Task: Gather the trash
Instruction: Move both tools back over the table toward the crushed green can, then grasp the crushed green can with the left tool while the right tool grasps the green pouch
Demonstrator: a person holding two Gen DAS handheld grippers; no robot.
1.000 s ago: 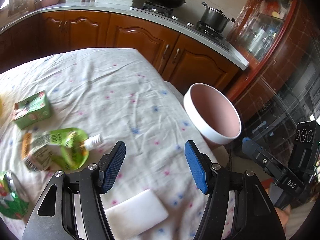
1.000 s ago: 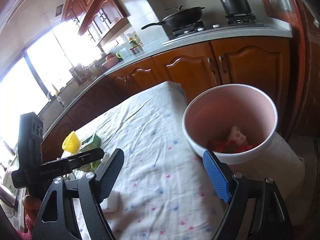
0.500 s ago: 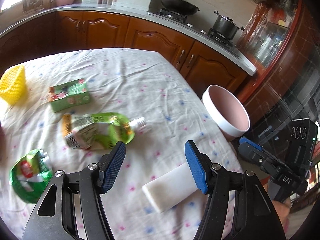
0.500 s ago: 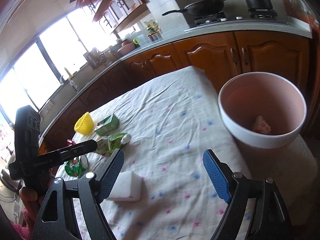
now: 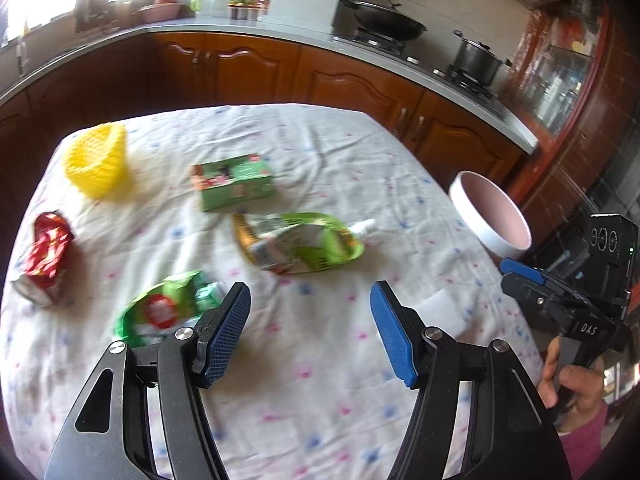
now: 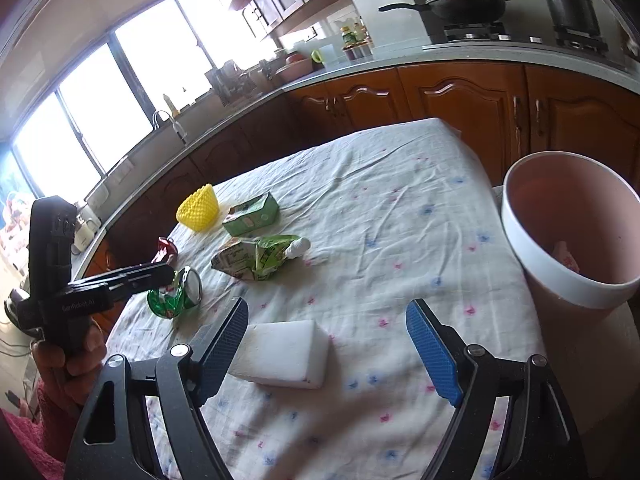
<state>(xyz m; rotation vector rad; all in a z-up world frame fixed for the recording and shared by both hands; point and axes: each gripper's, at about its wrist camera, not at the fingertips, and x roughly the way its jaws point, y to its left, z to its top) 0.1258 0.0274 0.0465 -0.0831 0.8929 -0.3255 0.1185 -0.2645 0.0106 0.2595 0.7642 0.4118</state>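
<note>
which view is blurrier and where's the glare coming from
Left wrist view: motion blur smears the green wrapper and tablecloth, and the window corner at upper left is blown out. Right wrist view: sharper, the white sponge is crisp, but the windows are overexposed white. Both bend the counter edge, fisheye style.

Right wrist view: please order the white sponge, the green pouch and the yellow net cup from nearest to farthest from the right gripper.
1. white sponge, just ahead of the right gripper, toward its left finger.
2. green pouch, mid-table.
3. yellow net cup, far left.
</note>
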